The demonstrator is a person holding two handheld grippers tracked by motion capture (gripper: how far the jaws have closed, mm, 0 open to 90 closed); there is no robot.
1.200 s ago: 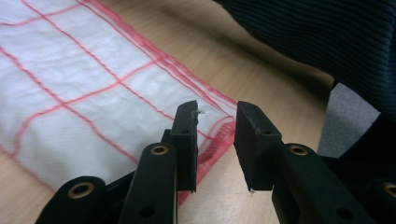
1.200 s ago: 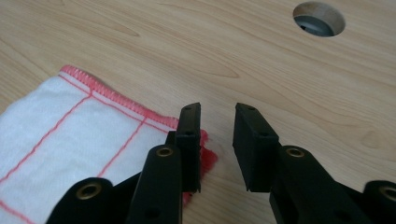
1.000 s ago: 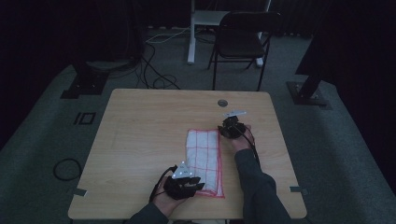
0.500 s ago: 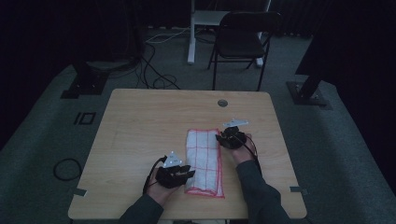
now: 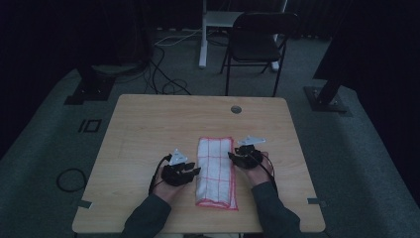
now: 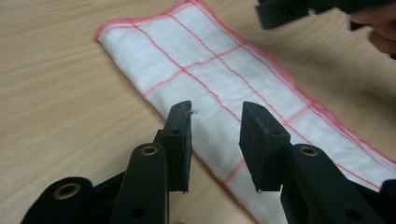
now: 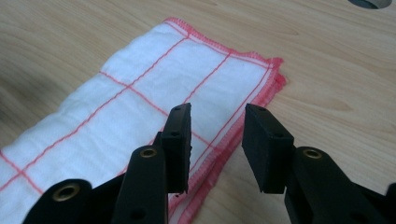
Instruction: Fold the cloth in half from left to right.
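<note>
White cloth [image 5: 216, 171] lies folded lengthwise mid-table between left gripper [image 5: 190, 172] and right gripper [image 5: 234, 157], both empty with jaws just opening; pinch matching long edges squarely before folding.

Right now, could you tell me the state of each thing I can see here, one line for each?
Cloth: folded into a long strip, lying flat on the table, held by nothing.
Left tongs: open, just been opening, nothing between the jaws, at the cloth's left edge.
Right tongs: open, just been opening, nothing between the jaws, at the cloth's right edge.
Chair: upright, unoccupied, behind the table.
</note>
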